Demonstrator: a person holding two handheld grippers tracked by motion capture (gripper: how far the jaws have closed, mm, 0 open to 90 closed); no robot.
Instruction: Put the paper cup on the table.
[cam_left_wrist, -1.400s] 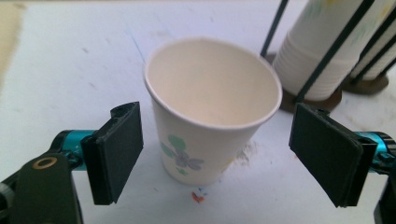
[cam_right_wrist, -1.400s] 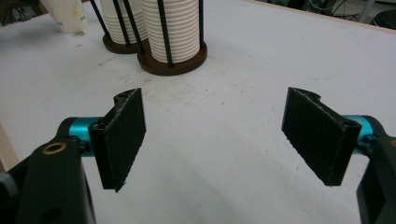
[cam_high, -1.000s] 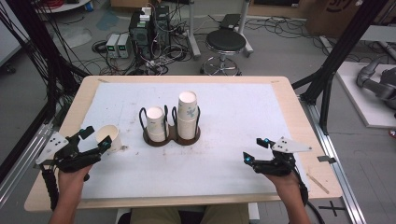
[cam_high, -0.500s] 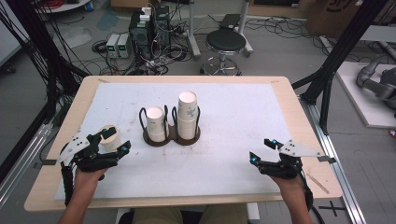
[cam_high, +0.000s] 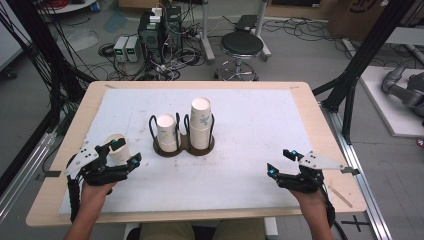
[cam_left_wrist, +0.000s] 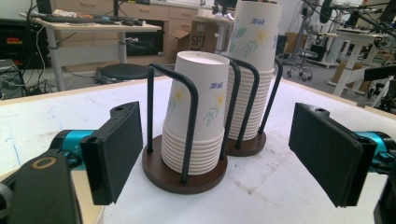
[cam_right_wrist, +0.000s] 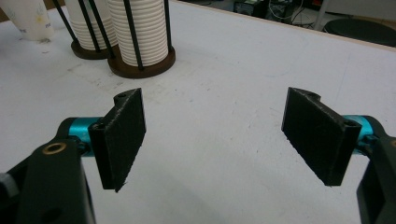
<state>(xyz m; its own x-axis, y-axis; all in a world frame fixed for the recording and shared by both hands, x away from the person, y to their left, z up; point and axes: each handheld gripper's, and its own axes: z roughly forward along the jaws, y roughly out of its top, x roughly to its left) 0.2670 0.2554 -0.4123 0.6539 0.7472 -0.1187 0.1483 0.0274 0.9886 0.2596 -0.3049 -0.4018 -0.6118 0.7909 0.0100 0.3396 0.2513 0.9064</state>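
A dark wooden cup holder (cam_high: 183, 146) with black wire loops stands mid-table. It carries a short stack of paper cups (cam_high: 166, 131) and a taller stack (cam_high: 201, 122). A single paper cup (cam_high: 116, 148) stands upright to its left. My left gripper (cam_high: 127, 151) is open right beside that cup, which sits outside the jaws. In the left gripper view the open jaws (cam_left_wrist: 215, 154) frame the short stack (cam_left_wrist: 198, 126), with the tall stack (cam_left_wrist: 254, 70) behind it. My right gripper (cam_high: 281, 161) is open over bare table at the front right, nothing between its jaws (cam_right_wrist: 215, 135).
White sheeting covers the table (cam_high: 260, 115), with its wooden rim around it. In the right gripper view the holder (cam_right_wrist: 140, 67) and the single cup (cam_right_wrist: 30, 18) lie far ahead. A stool (cam_high: 242, 47), electronics and cables stand on the floor beyond the table's far edge.
My left gripper has moved right from the table's left edge to beside the single cup, now facing the holder. The cup and the right gripper have hardly moved.
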